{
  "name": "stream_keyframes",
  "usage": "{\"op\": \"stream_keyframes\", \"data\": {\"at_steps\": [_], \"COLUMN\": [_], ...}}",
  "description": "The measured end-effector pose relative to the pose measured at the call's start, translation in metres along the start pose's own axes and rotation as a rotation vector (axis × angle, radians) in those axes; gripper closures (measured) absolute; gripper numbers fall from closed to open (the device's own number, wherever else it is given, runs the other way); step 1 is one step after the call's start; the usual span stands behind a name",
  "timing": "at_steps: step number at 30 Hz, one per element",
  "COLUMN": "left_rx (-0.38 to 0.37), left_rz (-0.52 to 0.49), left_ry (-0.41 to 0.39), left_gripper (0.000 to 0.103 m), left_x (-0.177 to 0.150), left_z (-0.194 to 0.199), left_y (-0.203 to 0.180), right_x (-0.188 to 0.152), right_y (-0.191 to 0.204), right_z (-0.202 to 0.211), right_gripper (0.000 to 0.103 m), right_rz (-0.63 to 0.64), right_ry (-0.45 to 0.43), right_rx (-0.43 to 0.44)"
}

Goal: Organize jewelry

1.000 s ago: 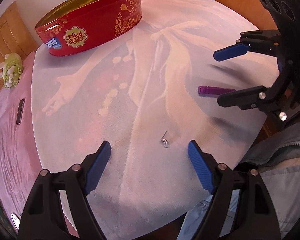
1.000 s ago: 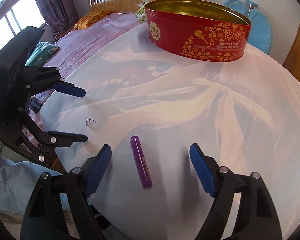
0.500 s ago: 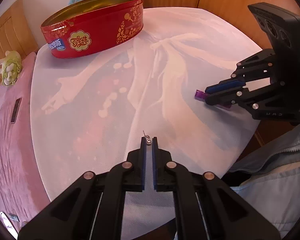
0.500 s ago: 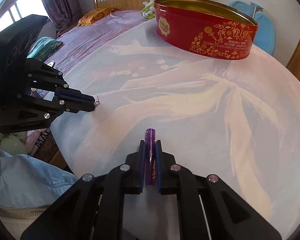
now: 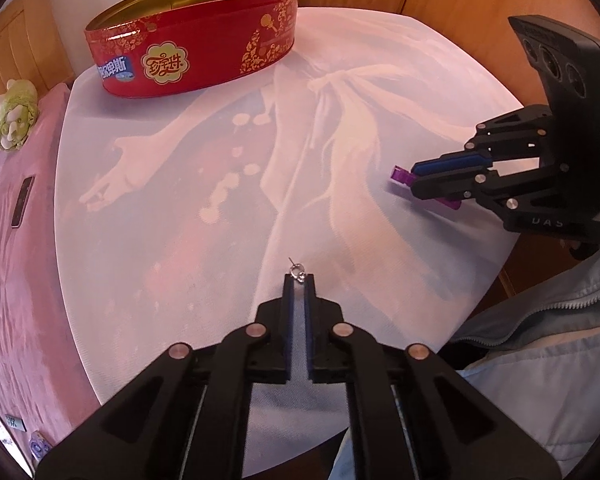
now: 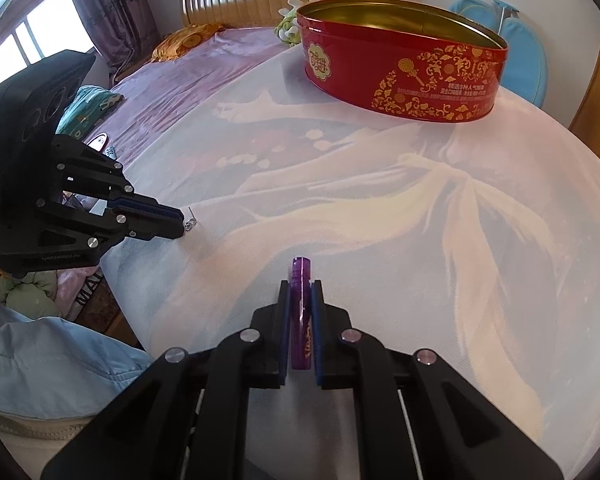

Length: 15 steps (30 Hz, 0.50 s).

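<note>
Left wrist view: left tool [image 5: 299, 280] jaws opening slightly, small silver earring [image 5: 298, 274] at pad tips, on white printed tabletop [image 5: 172, 240]. Red tin [image 5: 192, 40] far side, lidless.
Right wrist view: right tool [image 6: 301, 286] clamped narrow on purple tube [image 6: 301, 312], tube end sticking out past tips, near tabletop's near edge.

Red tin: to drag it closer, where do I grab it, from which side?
Pinch the near wall at the rim of the red tin, coming from above, one finger inside and one outside. It is lidless with a thin upright wall, and the body looks too wide to span.
</note>
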<state>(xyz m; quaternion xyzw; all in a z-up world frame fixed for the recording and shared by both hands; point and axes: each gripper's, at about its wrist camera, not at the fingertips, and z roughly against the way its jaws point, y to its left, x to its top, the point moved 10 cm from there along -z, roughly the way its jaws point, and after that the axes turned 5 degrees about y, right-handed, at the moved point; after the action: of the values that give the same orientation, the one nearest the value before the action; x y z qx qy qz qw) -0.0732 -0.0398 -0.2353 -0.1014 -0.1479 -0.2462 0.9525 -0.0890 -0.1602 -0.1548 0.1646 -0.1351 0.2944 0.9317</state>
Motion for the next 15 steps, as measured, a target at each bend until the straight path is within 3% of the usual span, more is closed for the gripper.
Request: {"op": "stream_keyframes", "data": {"at_steps": [2,3,4,12,15], "left_rx": [-0.003,0.013,0.037,0.102,0.084], "left_rz": [0.002,0.001,-0.006,-0.100,-0.114], "left_ry": [-0.004,-0.004,-0.014,-0.044,-0.077], "left_gripper": [0.068,0.045,0.041,0.042,0.066], "left_x": [0.0023,0.0042,0.0059,0.0080,0.0110], "left_z": [-0.0003,-0.0016,-0.0010,-0.0077,-0.0059], "left_y": [-0.0002,0.0006,0.0019,-0.0014,-0.0039], "right_x": [0.0010,0.0018,0.0024,0.0017,0.0018], "right_y": [0.0000,0.0004,0.0001,-0.0022,-0.0043], "right_z": [0.0002,0.0008,0.0014,0.0027,0.0019], "right_gripper": [0.092,0.092,0.092,0.092,0.092], "right_rz": [0.002,0.002,0.002,-0.013,-0.023], "right_ry": [0.000,-0.002,-0.003,0.004,0.005], "right_rx": [0.002,0.003,0.004,0.010,0.012]}}
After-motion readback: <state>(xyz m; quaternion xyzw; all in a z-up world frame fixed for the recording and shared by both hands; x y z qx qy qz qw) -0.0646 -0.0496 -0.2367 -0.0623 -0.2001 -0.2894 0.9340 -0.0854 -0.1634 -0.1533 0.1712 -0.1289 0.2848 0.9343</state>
